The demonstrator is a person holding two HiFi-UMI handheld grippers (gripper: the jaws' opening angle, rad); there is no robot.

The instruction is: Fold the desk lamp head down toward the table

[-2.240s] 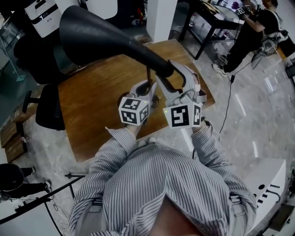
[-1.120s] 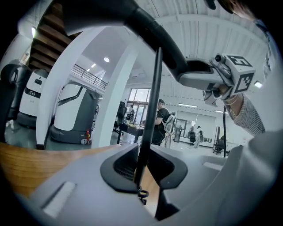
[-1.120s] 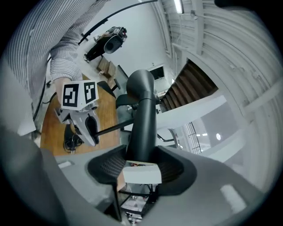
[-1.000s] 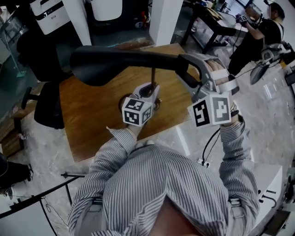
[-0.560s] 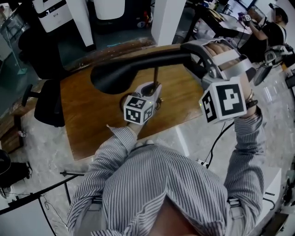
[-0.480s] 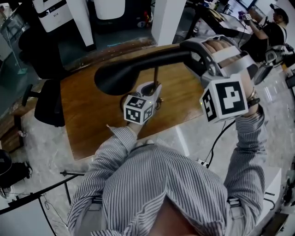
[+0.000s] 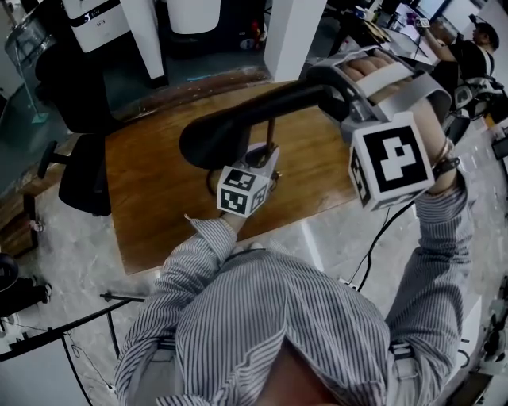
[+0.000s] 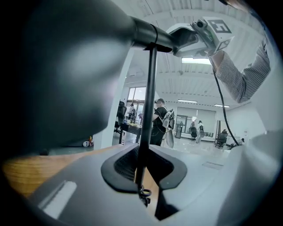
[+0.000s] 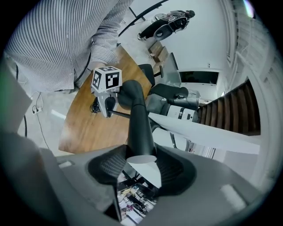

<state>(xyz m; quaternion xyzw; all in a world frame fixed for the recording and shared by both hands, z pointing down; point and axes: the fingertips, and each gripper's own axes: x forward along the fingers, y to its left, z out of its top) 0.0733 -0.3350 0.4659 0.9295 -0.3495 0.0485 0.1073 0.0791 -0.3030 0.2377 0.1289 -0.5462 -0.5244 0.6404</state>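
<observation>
Matte black cone of a lamp head (image 7: pixel 230 131) sits high over the wooden bench (image 7: pixel 151 182), its narrow neck clamped in the right tool (image 9: pixel 141 164). The left tool (image 8: pixel 142 170), jaws just closing in, pinches the thin stem (image 8: pixel 149 97). There's bare bench all round and a chair (image 7: pixel 83 178) off the left edge; the head lies nearly level, mouth pointing left.

No readable text or numbers, dark label (image 7: pixel 101 21) on the white cabinet (image 7: pixel 83 37) too blurred to read
</observation>
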